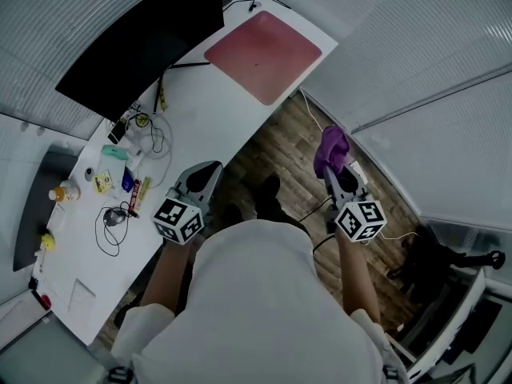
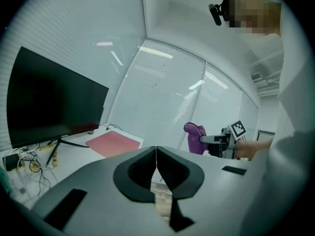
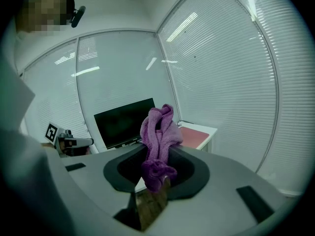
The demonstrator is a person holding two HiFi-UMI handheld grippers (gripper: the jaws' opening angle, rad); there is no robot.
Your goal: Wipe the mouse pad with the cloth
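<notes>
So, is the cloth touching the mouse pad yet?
Apart. The head view shows the purple cloth clamped in the right claw over the wooden floor, off the desk, while the pink mouse pad lies at the desk's far end.

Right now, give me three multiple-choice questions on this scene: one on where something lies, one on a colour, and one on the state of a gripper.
1. Where does the flat pinkish-red rectangular mouse pad lie?
A. On the wooden floor
B. On the white desk, beside the black monitor
C. Between the left gripper's jaws

2. What colour is the fluffy cloth?
A. Purple
B. Yellow
C. White

3. How do the jaws of the left gripper stand?
A. Wide apart
B. Shut on the cloth
C. Shut together on nothing

Answers:
1 B, since the head view shows the pad flat on the desk top.
2 A, since the cloth clamped in the right gripper is purple in every view.
3 C, since the left gripper view shows its jaws meeting with nothing between them.
</notes>
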